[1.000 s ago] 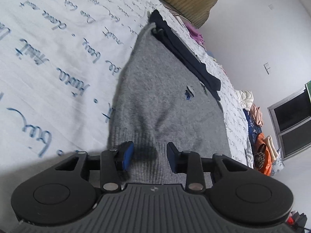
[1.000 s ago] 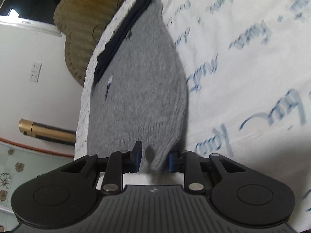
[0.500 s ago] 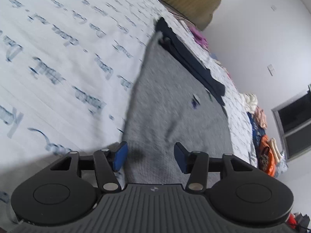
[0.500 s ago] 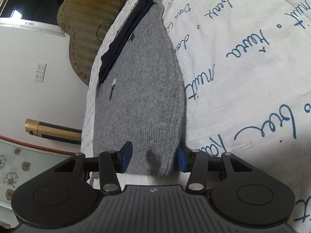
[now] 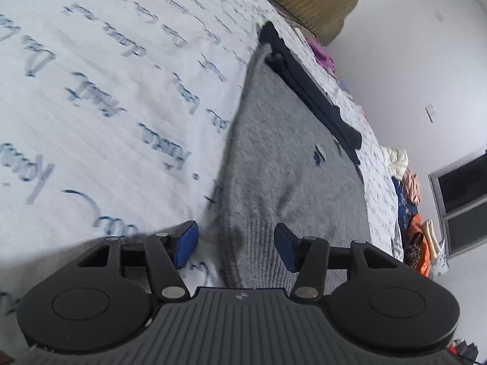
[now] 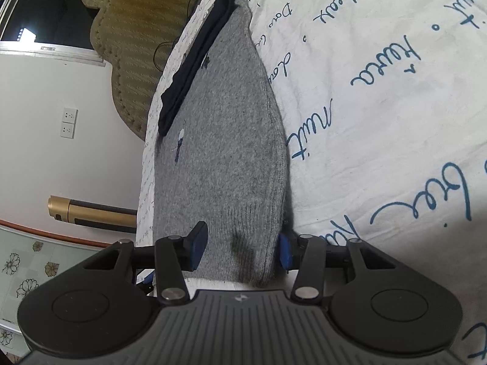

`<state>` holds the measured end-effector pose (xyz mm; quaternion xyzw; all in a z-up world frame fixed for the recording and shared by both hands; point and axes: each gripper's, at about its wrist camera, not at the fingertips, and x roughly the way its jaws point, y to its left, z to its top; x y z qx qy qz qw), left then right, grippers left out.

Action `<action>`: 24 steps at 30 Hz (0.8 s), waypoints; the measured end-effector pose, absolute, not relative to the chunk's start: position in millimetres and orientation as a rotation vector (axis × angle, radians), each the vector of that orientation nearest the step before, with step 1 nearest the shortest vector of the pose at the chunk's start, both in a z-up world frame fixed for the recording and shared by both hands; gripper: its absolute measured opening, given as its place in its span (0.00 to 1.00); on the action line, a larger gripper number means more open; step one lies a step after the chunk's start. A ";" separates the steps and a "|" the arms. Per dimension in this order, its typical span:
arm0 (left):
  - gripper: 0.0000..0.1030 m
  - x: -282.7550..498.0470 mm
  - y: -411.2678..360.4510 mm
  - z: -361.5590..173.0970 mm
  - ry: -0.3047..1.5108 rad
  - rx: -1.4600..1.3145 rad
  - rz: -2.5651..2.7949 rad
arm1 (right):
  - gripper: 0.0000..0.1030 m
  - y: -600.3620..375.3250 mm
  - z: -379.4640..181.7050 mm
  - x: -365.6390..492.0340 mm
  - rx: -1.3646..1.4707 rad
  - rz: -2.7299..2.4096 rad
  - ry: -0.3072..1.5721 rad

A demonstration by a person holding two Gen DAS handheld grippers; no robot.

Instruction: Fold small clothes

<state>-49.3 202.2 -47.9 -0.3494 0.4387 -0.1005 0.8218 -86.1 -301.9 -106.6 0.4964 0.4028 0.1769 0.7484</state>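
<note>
A grey knitted sweater (image 5: 283, 158) (image 6: 225, 140) lies flat on the bed, its ribbed hem nearest both cameras. A dark navy piece of cloth (image 5: 307, 91) (image 6: 194, 60) runs along its far edge. There is a small blue emblem (image 5: 318, 155) on the chest. My left gripper (image 5: 235, 237) hovers over one hem corner, jaws open, with the knit below and between the blue pads but not pinched. My right gripper (image 6: 242, 241) stands open over the other hem corner; the fabric edge sits close to its right pad (image 6: 284, 251).
The white bedsheet with blue script (image 5: 106, 106) (image 6: 380, 91) spreads wide beside the sweater. A tan quilted headboard (image 6: 131, 30) and white wall stand behind. A pile of clothes and bags (image 5: 411, 200) lies past the bed's far edge. A gold tube (image 6: 91, 213) sits by the wall.
Both grippers' jaws have spread apart and released the hem. The right-hand corner, which was raised between the pads, now rests flat on the sheet.
</note>
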 end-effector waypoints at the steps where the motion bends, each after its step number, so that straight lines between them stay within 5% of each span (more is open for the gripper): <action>1: 0.57 -46.9 196.6 -47.7 0.933 -0.731 -0.219 | 0.45 -301.8 -106.1 -86.0 1.086 0.387 0.880; 5: 0.55 -41.6 183.0 -46.2 0.946 -0.712 -0.233 | 0.44 -302.1 -106.3 -87.7 1.095 0.384 0.877; 7: 0.38 -41.1 180.6 -45.6 0.962 -0.695 -0.238 | 0.44 -302.3 -106.0 -88.2 1.097 0.381 0.875; 13: 0.20 -42.8 178.6 -51.3 1.016 -0.680 -0.240 | 0.43 -300.8 -105.6 -87.9 1.080 0.383 0.875; 16: 0.03 -41.7 179.1 -54.1 1.032 -0.683 -0.221 | 0.25 -300.7 -107.4 -89.2 1.073 0.368 0.877; 18: 0.02 -41.8 180.6 -53.1 1.030 -0.681 -0.229 | 0.12 -300.0 -112.0 -90.5 1.086 0.365 0.879; 24: 0.02 -40.8 181.0 -28.0 0.964 -0.686 -0.300 | 0.06 -300.7 -103.4 -98.5 1.141 0.409 0.774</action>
